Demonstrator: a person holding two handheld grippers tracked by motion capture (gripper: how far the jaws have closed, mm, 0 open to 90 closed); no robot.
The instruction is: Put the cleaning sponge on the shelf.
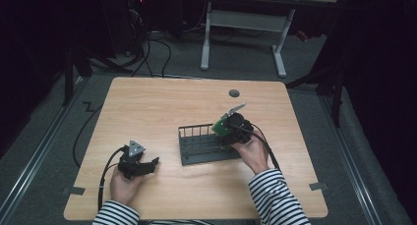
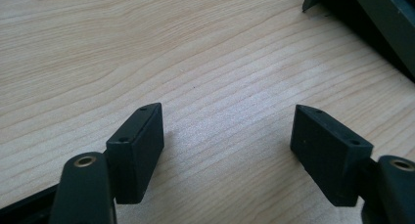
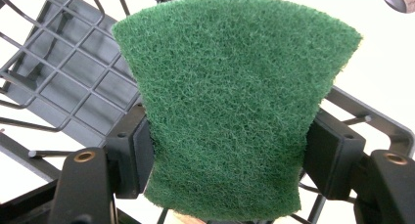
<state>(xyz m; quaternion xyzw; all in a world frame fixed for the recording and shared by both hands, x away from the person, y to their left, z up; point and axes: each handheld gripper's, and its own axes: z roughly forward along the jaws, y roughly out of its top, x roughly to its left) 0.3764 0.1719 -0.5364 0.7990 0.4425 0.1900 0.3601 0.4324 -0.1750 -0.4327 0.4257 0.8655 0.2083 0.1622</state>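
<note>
**One scouring pad held over the wire rack**

One wooden desk (image 1: 162, 102) carries everything, its bare top taking up most of the high view. Toward the right half of the desk, nearer the front edge than the back, sits a dark wire rack (image 1: 196, 145) with a solid tray base and low barred sides. From above its compartments look bare, though the right end of the rack is covered by the right gripper (image 1: 231, 129) and the hand behind it. That gripper has its jaws spread wide and pressed against the two side edges of a green scouring pad (image 3: 235, 106), which bows slightly between them. In the right gripper view the pad hangs over the rack's grid (image 3: 73, 77) and hides much of it; the pad's lower edge is cut off by the frame, so whether it touches the rack cannot be told. Near the front left corner of the desk the left gripper (image 1: 147, 167) rests low, well apart from the rack, its jaws wide apart with only bare wood between them.
</note>
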